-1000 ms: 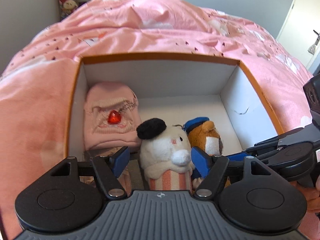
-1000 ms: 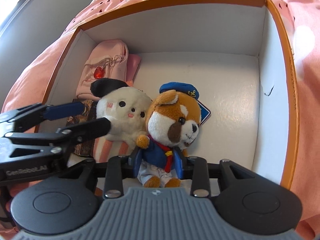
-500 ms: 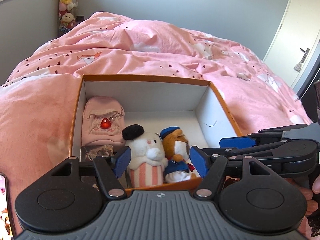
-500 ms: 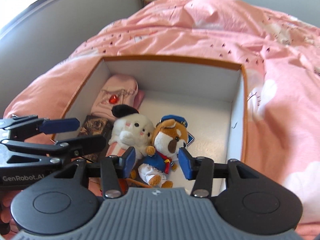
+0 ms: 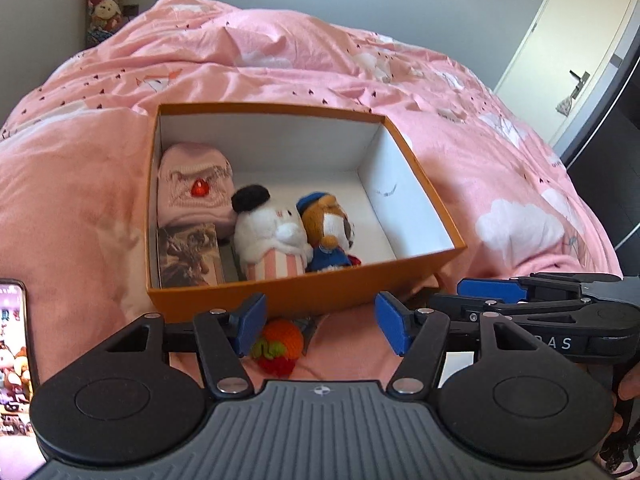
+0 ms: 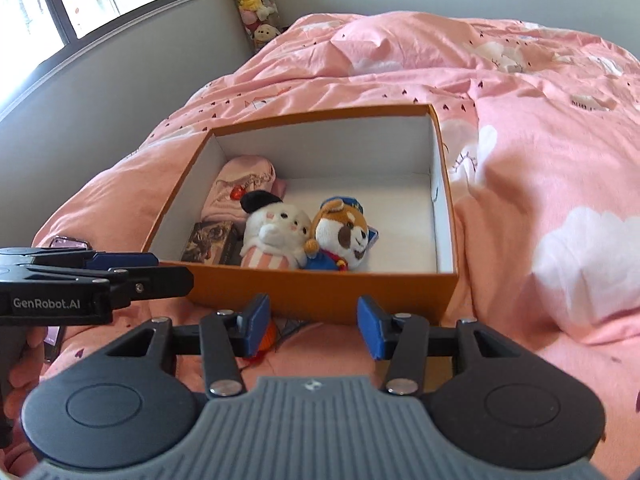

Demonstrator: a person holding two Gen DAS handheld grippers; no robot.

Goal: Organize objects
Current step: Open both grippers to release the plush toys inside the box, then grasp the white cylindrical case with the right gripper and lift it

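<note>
The orange box (image 5: 304, 292) on the bed (image 5: 500, 184) is seen downward from near its front, slightly left and right; its contents, perhaps somewhat blurred, are shared.

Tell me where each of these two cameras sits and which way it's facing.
Left wrist: on the left gripper, angled down at the box on the bed; its closing jaws are empty; right gripper at right.
Right wrist: on the right gripper, angled down at the box; own open jaws, left gripper at left.
Shared: box, white plush, fox plush, orange toy, pink duvet.
</note>
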